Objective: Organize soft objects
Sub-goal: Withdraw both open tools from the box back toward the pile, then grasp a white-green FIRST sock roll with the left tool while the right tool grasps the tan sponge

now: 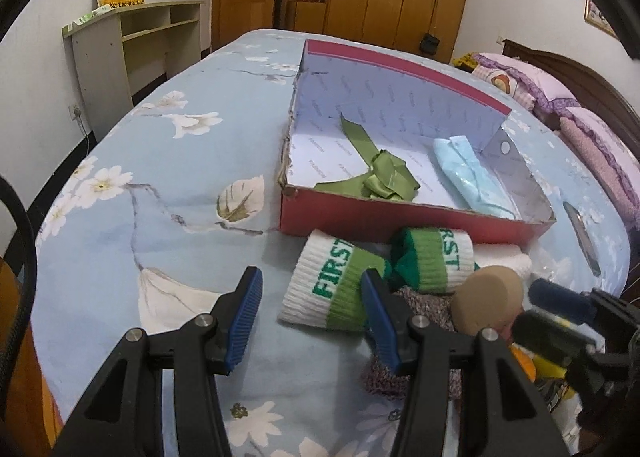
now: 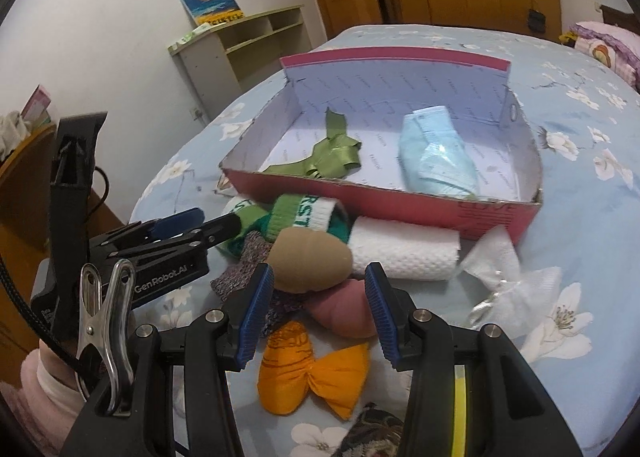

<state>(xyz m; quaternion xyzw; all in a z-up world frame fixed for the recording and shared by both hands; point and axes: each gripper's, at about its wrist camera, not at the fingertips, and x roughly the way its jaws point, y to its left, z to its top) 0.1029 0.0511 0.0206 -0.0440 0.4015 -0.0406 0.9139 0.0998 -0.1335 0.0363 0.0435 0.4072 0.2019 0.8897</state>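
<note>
A red shoe box (image 1: 400, 223) (image 2: 400, 201) lies on the blue flowered bed, holding a green ribbon (image 1: 380, 173) and a light blue packet (image 1: 472, 177). In front of it is a pile of soft things. My left gripper (image 1: 314, 317) (image 2: 200, 229) hangs open over a white and green "FIRST" sock (image 1: 324, 285), its pads not pressing on it. A second such sock (image 1: 436, 257) lies beside it. My right gripper (image 2: 320, 305) (image 1: 560, 305) is open above a tan sponge (image 2: 310, 261) and a pink soft piece (image 2: 344, 313).
A white rolled towel (image 2: 404, 253), an orange bow-shaped pouch (image 2: 312, 373), a white mesh bow (image 2: 516, 281) and a speckled knit cloth (image 2: 240, 277) lie near the box. Pillows (image 1: 532, 85) sit at the right, a phone (image 1: 582, 233) by them, a shelf (image 1: 132, 41) at the wall.
</note>
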